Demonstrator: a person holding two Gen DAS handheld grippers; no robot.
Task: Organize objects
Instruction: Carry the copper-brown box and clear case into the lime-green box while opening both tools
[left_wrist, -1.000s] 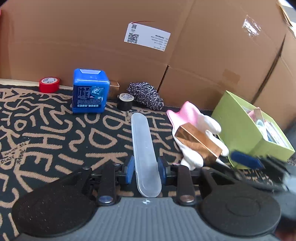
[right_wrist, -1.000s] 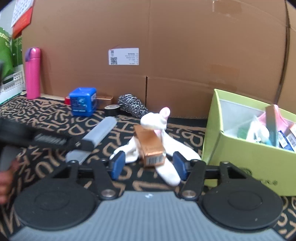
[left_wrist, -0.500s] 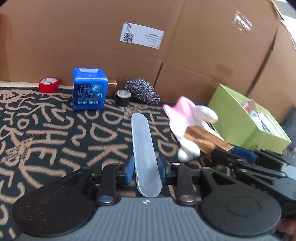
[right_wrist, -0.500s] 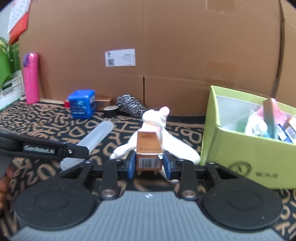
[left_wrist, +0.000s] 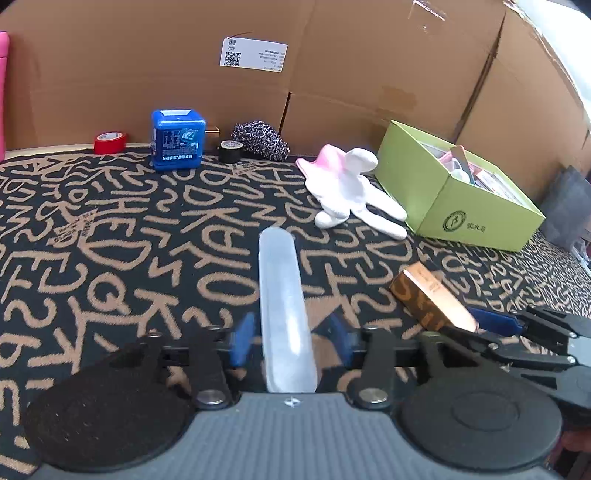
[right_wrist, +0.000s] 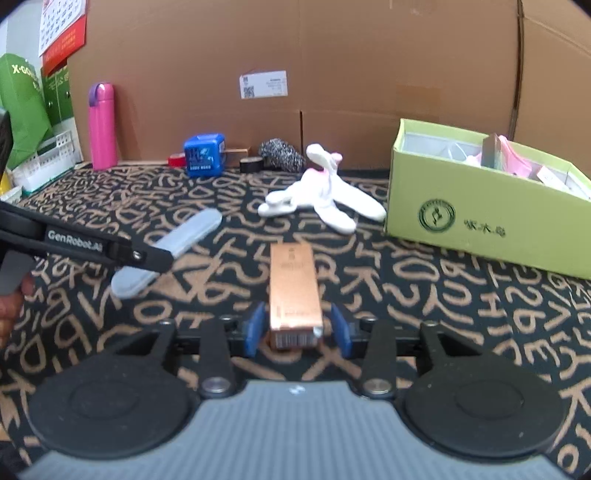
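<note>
A long translucent plastic case (left_wrist: 282, 295) lies between the blue pads of my left gripper (left_wrist: 290, 339). The jaws are opening, and a gap shows on each side of the case. A copper-coloured carton (right_wrist: 293, 288) lies lengthwise on the patterned mat between the pads of my right gripper (right_wrist: 297, 332). These jaws are also opening and stand off the carton's sides. In the left wrist view the carton (left_wrist: 432, 295) sits to the right of the case. A green open box (right_wrist: 480, 221) holding several items stands at the right.
A white and pink glove (left_wrist: 351, 192) lies beside the green box (left_wrist: 436, 192). Along the cardboard wall stand a blue cube box (left_wrist: 177, 140), red tape (left_wrist: 109, 143), black tape (left_wrist: 229, 151), a steel scrubber (left_wrist: 260, 140) and a pink bottle (right_wrist: 101, 125).
My right gripper shut on the copper carton, drew it off the glove toward the near side, then widened. My left gripper pulled back with the case, and its pads have spread apart.
</note>
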